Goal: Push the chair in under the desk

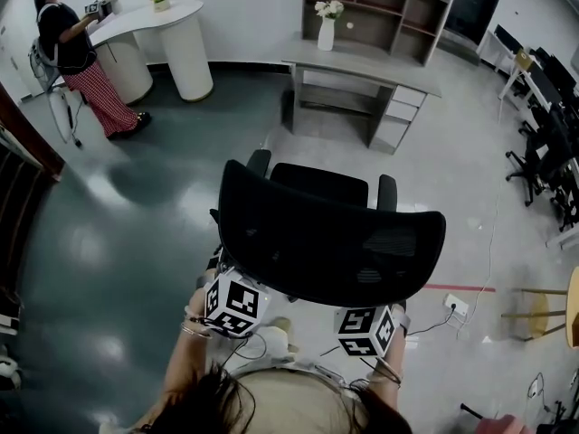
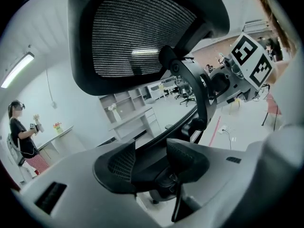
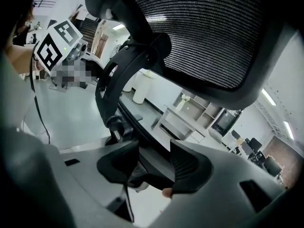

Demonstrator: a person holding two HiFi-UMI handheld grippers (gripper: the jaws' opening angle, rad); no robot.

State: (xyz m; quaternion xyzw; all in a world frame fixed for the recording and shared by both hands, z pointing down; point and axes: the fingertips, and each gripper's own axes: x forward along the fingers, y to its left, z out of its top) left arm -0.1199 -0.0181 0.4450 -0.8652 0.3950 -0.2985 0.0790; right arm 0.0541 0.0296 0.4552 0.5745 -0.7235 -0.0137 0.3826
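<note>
Two ribbed black pads (image 2: pixel 114 163) of the left gripper (image 2: pixel 151 158) are pressing in on a curved dark bar of the chair (image 1: pixel 330 238), the jaws standing only as far apart as that bar is thick. The right gripper (image 3: pixel 154 163) is doing the same, its pads (image 3: pixel 187 167) closing on the bar from both sides. Both gripper bodies are smooth grey plastic, each carrying a cube (image 1: pixel 233 304) of black-and-white square markers.

Above the jaws the chair's mesh panel (image 2: pixel 142 32) is arching over, a fine woven grid inside a smooth, rounded black frame, joined to the bar by a curved bracket (image 2: pixel 192 89).

From the head view the chair is standing well apart from the desk (image 1: pixel 362 61), out on the floor in front of it, its seat and padded armrests pointing toward the desk and both grippers holding it from the side away from the desk.

The desk is a flat grey slab with a block of pale drawers (image 1: pixel 398 116) under its right end. A tall white vase (image 1: pixel 326 33) of pale flowers is sitting on its top, and an open box-shaped shelf (image 1: pixel 375 3) is standing just behind it. Left of the desk, a person (image 1: pixel 72 52) is standing at a white curved counter (image 1: pixel 149 21) on round pillars
</note>
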